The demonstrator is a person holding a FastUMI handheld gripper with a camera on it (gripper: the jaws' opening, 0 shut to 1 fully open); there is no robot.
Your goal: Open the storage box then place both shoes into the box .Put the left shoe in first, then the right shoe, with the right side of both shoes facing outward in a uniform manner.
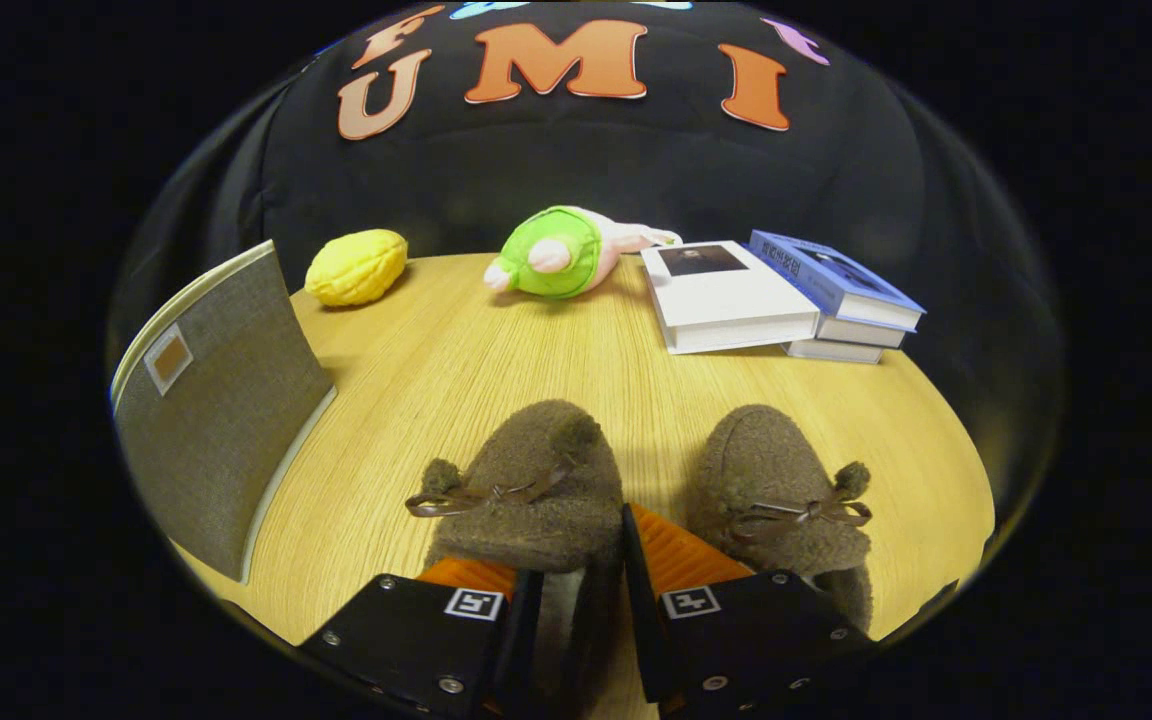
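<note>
Brown fleece fills the space at my jaws (pixel 576 590): they straddle the left slipper (pixel 534 490), one finger outside it and the other down in the gap between the pair, close in on its sides, though I cannot tell whether both pads are really pressing, so I would not call it gripped. The right slipper (pixel 781 500) sits just beside it on the pale wooden desk (pixel 496 360), toes pointing away from me, each with a small bow and pompom. The storage box (pixel 216 400), grey fabric with a small label patch, stands off to my left, and the panel I see looks upright, so I judge it unopened or only partly seen. The risks as I read them: soft fleece can squash and slip out if I lift on a weak hold; the finger in the gap may drag the right slipper along; and lifting a shoe before the box is open would break the order the task asks for. Swinging left, I could also knock the box panel. Counted: two slippers, one box, one yellow lemon-like toy (pixel 356 266), one green and pink plush (pixel 561 252), and three books (pixel 786 295) stacked beyond the shoes.
</note>
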